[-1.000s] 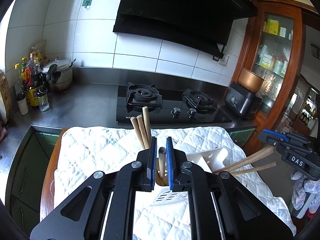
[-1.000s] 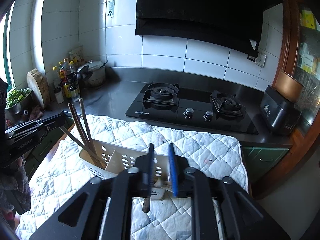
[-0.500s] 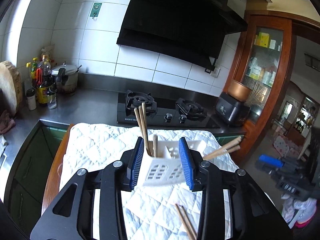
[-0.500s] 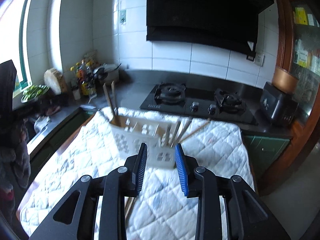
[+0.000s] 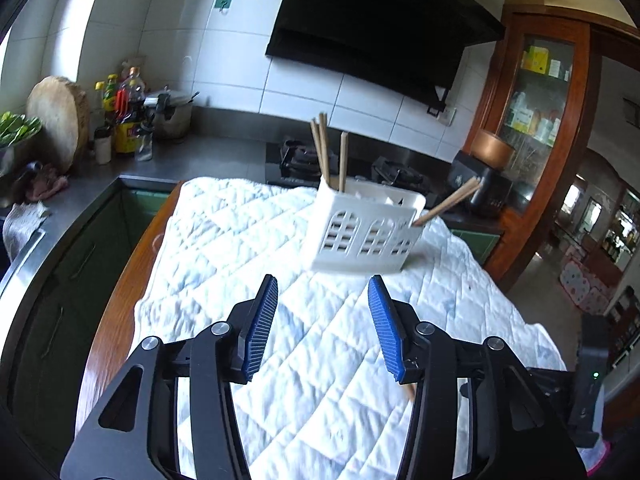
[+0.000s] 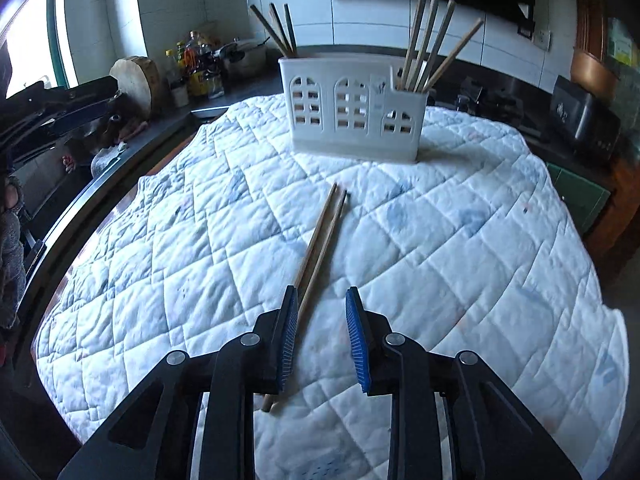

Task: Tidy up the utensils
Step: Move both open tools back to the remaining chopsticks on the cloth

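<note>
Quilted table (image 6: 460, 240): caddy (image 6: 352, 120) part-filled, chopsticks (image 6: 320, 240) loose. Left tongs (image 5: 323, 320) just widened, empty. Right tongs (image 6: 320, 332) narrowed, empty, over chopstick ends. Next: lower, straddle, clench.

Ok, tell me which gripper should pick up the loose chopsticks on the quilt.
Right. The right gripper is open with the loose chopsticks running in between its pads. The left gripper is open over bare quilt, facing the white caddy.
</note>
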